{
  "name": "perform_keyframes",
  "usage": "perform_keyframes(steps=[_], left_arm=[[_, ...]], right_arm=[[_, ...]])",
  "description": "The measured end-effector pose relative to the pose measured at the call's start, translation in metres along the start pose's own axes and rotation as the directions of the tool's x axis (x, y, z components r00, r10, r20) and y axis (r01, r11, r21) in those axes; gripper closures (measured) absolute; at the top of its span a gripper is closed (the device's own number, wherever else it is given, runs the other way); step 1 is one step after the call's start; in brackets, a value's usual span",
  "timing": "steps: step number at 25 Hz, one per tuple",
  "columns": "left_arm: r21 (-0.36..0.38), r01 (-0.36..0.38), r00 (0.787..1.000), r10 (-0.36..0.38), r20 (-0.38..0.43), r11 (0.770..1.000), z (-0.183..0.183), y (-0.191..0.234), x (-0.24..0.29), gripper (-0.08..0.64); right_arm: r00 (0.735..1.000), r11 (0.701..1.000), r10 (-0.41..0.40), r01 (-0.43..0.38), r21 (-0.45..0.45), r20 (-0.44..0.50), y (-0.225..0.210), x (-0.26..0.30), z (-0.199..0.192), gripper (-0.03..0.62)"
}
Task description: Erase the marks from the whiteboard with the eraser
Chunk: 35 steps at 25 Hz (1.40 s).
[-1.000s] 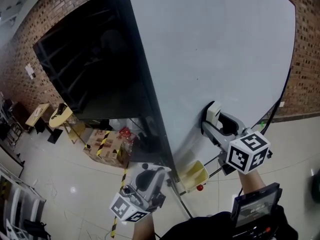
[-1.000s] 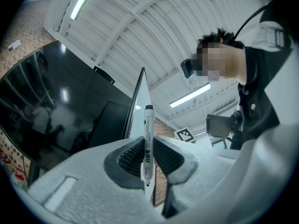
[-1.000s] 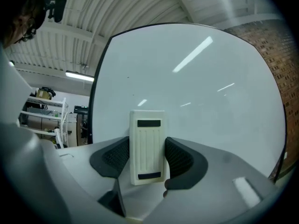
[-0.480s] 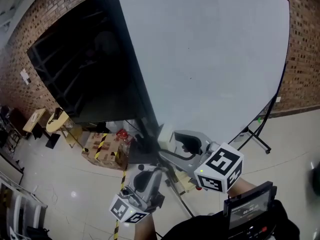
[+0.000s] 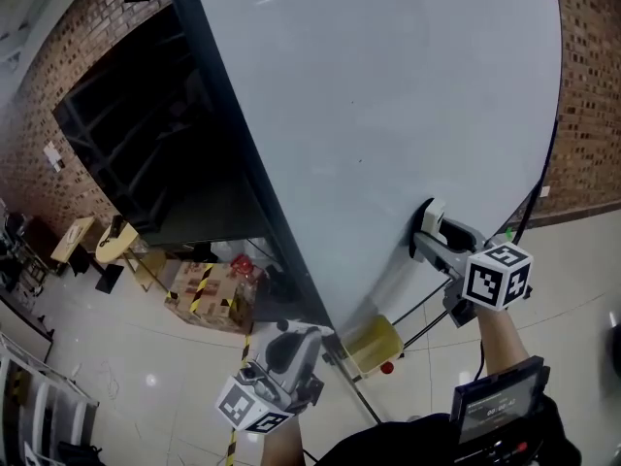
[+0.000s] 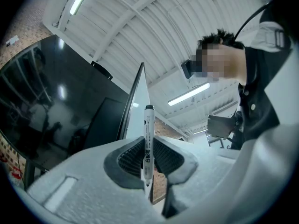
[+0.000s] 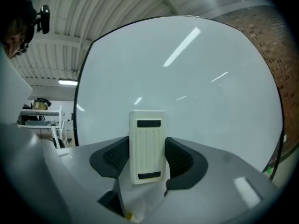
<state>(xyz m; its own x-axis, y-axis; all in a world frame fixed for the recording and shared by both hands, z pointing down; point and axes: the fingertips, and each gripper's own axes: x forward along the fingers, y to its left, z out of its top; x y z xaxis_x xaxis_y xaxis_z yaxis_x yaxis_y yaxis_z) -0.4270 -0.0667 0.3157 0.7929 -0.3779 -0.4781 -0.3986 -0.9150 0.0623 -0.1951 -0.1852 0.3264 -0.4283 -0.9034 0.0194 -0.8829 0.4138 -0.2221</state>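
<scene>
A: So, entry for this moment. Where is the eraser (image 7: 147, 146)?

B: Clamped in the right gripper (image 5: 430, 229). Both jaws press on its long sides, and its plastic back faces the camera. In the head view it sits at about 4 o'clock, up against the lower right of the whiteboard (image 5: 388, 105). Contact looks likely, but neither view confirms that the wiping face is touching.

A: Why grip it by the edges?

B: Judgement: that leaves the wiping face free and flat to the board, so a sweep would press evenly.

A: And the left gripper (image 5: 283, 349)?

B: Low, near 6 o'clock, below the board's lower left corner and apart from its surface. Its jaws are closed on a marker (image 6: 148, 141), which stands upright between the pads. Judgement: it is held away so the pen cannot touch the board while the other hand wipes.

A: Any marks left?

B: None I can make out. In the right gripper view the board reads plain white with ceiling-light reflections. The head view shows a speck or two near centre, too small to call. Judgement: the task is near its end, or what remains lies outside the views.

A: Risk?

B: Judgement: a tilted eraser would wipe with one edge only.
</scene>
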Motion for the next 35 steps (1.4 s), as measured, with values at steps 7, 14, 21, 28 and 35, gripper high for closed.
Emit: perform_keyframes(steps=[7, 14, 21, 28, 35], left_arm=[[-0.004, -0.013, 1.0, 0.013, -0.008, 1.0, -0.007, 0.006, -0.018, 0.502], [-0.022, -0.017, 1.0, 0.017, 0.016, 1.0, 0.003, 0.01, -0.03, 0.502], [-0.061, 0.007, 0.999, -0.005, 0.038, 0.998, 0.001, 0.02, -0.032, 0.502], [-0.067, 0.018, 0.999, -0.016, 0.04, 0.998, -0.006, 0.018, -0.029, 0.502], [0.028, -0.083, 0.997, 0.082, 0.012, 0.996, -0.023, -0.011, 0.026, 0.502]], right_arm=[[0.999, 0.999, -0.038, 0.039, -0.024, 0.027, 0.02, 0.003, -0.012, 0.35], [0.973, 0.963, 0.219, -0.227, -0.143, -0.064, 0.156, 0.019, -0.032, 0.35], [0.966, 0.954, 0.251, -0.258, -0.155, -0.065, 0.162, 0.024, -0.031, 0.35], [0.97, 0.959, 0.233, -0.241, -0.153, -0.067, 0.14, 0.023, -0.039, 0.35], [0.948, 0.941, 0.312, -0.316, -0.116, -0.056, 0.068, 0.004, -0.026, 0.35]])
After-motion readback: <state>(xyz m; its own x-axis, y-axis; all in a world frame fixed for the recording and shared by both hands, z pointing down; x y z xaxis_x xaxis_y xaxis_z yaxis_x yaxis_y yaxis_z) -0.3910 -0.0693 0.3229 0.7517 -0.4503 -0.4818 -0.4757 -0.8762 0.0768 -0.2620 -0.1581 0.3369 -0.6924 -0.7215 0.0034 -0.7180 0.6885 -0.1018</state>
